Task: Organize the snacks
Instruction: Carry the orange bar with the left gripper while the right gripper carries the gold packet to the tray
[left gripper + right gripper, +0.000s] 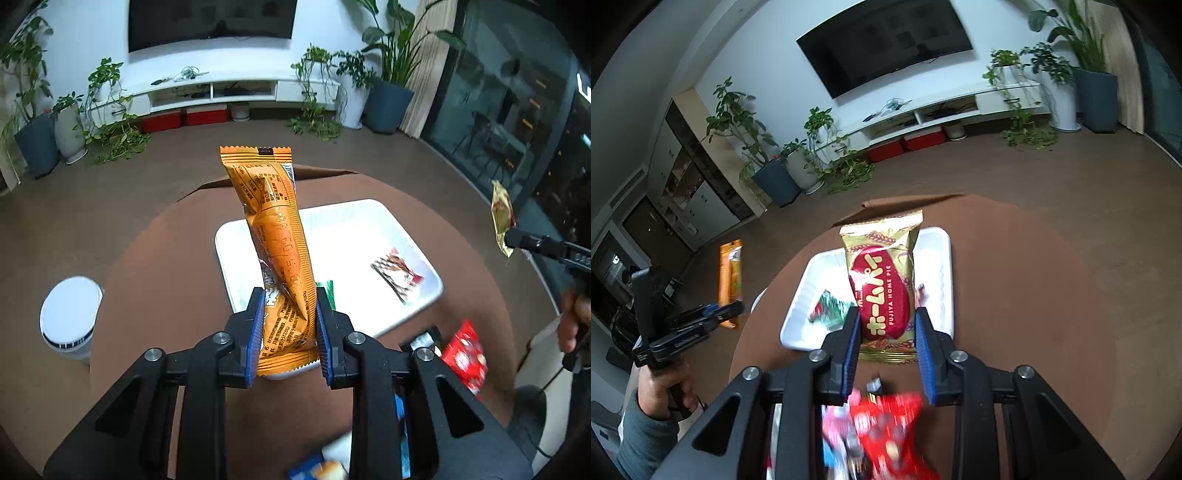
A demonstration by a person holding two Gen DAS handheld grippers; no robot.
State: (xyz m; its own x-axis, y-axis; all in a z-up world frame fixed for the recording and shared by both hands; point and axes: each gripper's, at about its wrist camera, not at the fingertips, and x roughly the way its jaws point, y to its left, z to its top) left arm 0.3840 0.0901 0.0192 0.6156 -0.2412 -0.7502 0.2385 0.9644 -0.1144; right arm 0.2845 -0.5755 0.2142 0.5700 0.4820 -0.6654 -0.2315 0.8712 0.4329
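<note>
Both hands hold their tongs angled down above the brown tabletop [166,266]. The left tongs [290,328] clamp a long orange snack packet [277,236]; the right tongs [886,343] clamp a gold-and-red pie packet [882,284]. Only the left view shows a white canister [70,317]. The white tray [942,266] below holds small packets, and red wrappers [890,424] lie nearer.

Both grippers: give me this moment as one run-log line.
left gripper: shut on orange pack | right gripper: shut on gold pie pack | both above white tray | tray: two small packets
</note>
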